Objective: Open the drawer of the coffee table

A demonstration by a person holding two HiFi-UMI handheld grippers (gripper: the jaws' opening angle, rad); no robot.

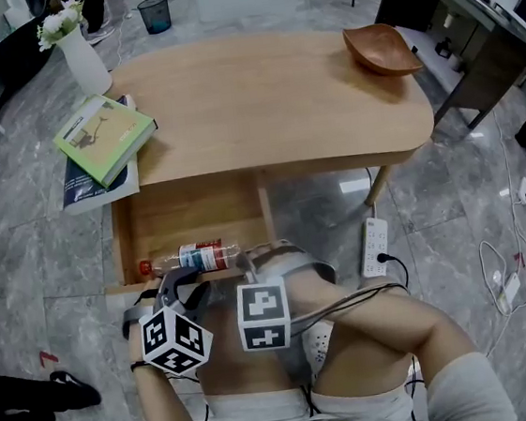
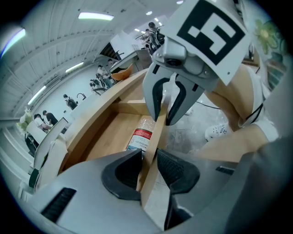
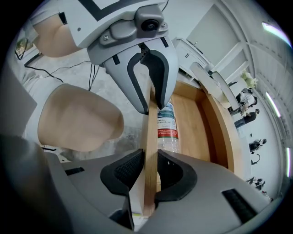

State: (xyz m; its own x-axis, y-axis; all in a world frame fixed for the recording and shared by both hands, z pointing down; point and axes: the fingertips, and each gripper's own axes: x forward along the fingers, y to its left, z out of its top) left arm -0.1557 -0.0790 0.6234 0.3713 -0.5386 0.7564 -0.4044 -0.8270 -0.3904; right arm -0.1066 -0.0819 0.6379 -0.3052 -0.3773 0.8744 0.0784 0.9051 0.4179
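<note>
1. The coffee table [image 1: 269, 100] lies beyond both tools. Its top covers the far part of the drawer.
2. The drawer [image 1: 188, 213] stands well out from under that top, on the person's side. Its wooden floor is bare just past the jaws. Judged from this, the opening is nearly or wholly done, and at most a last bit of travel is left.
3. The drawer front [image 3: 150, 151] stands edge-up and passes between the jaws of both tools.
4. The right gripper [image 3: 149, 171] has its jaws about half closed, with one pad pressed on each face of the drawer front.
5. The left gripper [image 2: 149, 171] sits just beside it on the same board. Its jaws are a shade wider, and its pads appear to bear on both faces too.
6. A plastic bottle [image 3: 166, 123] lies on its side just beyond the jaws, close against the inner face of the board.
7. To finish well:
   - Draw both tools back together, straight along the drawer's line and level. An uneven pull would skew the drawer on its runners.
   - Keep both grips firm and do not twist the board.
   - Slow down near the end of travel so the drawer does not come off. The bottle will likely roll.
</note>
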